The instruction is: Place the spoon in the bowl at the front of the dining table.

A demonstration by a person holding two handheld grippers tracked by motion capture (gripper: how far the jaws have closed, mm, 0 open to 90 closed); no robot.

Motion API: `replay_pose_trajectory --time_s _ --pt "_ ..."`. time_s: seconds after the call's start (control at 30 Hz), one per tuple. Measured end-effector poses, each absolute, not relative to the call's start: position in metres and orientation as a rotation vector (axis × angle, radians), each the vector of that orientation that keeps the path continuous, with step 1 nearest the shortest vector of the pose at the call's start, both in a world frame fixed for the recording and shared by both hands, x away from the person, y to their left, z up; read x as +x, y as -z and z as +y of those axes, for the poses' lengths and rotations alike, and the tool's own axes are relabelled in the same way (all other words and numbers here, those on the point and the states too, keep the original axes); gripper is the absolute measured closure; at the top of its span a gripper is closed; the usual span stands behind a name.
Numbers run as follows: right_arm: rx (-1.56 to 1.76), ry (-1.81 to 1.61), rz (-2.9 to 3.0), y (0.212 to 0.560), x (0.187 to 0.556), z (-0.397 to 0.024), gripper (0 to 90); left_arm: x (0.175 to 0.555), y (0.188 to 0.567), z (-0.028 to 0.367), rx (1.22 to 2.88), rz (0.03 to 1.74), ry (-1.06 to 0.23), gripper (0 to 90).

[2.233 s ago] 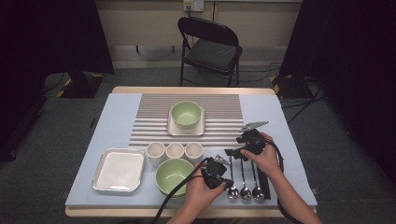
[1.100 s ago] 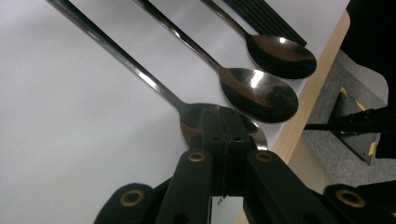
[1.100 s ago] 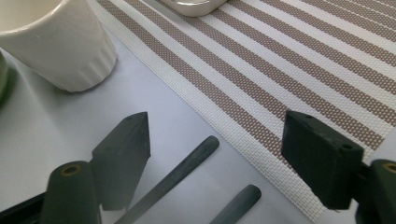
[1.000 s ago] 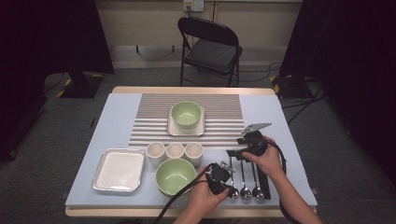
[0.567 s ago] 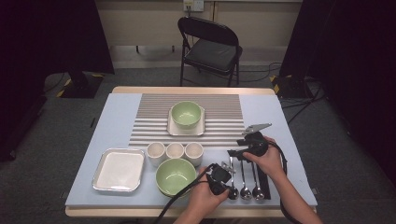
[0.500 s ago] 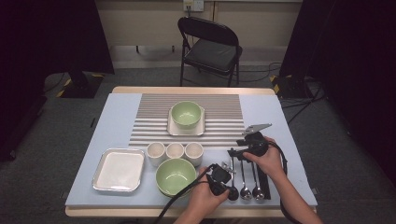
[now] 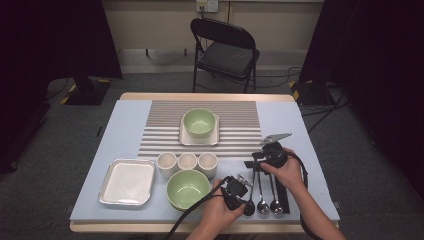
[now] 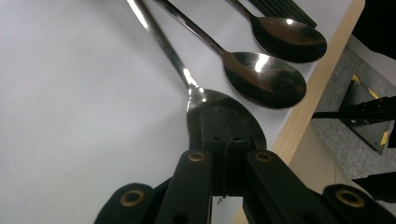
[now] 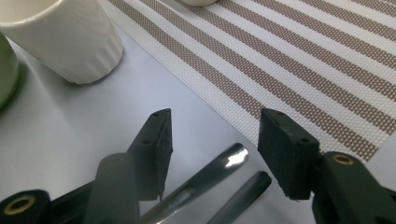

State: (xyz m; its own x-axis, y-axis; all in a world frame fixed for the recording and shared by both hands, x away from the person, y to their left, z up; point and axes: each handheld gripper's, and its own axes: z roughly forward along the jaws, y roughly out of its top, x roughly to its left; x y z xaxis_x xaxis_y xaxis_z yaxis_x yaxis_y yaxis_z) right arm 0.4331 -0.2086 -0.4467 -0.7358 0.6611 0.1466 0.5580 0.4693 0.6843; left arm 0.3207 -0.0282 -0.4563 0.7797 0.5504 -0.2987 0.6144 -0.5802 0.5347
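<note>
Three steel spoons [image 7: 262, 204] lie side by side near the table's front right, bowls toward the edge. My left gripper [image 7: 248, 208] is shut, and its joined tips [image 8: 226, 140] rest on the bowl of the leftmost spoon [image 8: 198, 95]. My right gripper [image 7: 254, 162] sits at the far ends of the handles. Its jaws [image 9: 215, 140] have just been closing and stand apart, with two handle ends [image 9: 205, 179] lying between them untouched by either pad.
A green bowl [image 7: 188, 187], three white cups [image 7: 187, 161] and a white tray [image 7: 127, 181] stand left of the spoons. Another green bowl on a square plate [image 7: 200, 122] sits on the striped mat [image 7: 165, 135]. A black strip [image 7: 280, 192] lies right of the spoons.
Since the earliest frame my left gripper has shifted slightly toward the near edge onto the spoon bowl. The right hand has stayed by the handle ends.
</note>
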Motion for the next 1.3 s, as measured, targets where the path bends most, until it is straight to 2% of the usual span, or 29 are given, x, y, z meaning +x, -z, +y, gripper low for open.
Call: replay_pose_trajectory --time_s 0.53,0.9,1.3 --pt "1.113 -1.121 2.586 0.4457 0.4291 -0.2133 52.3 0.3178 0.4563 -0.0291 2.33 0.867 0.118 90.0" --pt "1.144 -1.121 2.604 0.4421 0.4263 -0.2119 64.6 0.317 0.4559 -0.0297 2.34 0.861 0.101 90.0" --pt "1.251 -1.221 2.57 0.437 0.4254 -0.2151 73.6 0.317 0.4541 -0.0304 2.357 0.869 0.084 90.0"
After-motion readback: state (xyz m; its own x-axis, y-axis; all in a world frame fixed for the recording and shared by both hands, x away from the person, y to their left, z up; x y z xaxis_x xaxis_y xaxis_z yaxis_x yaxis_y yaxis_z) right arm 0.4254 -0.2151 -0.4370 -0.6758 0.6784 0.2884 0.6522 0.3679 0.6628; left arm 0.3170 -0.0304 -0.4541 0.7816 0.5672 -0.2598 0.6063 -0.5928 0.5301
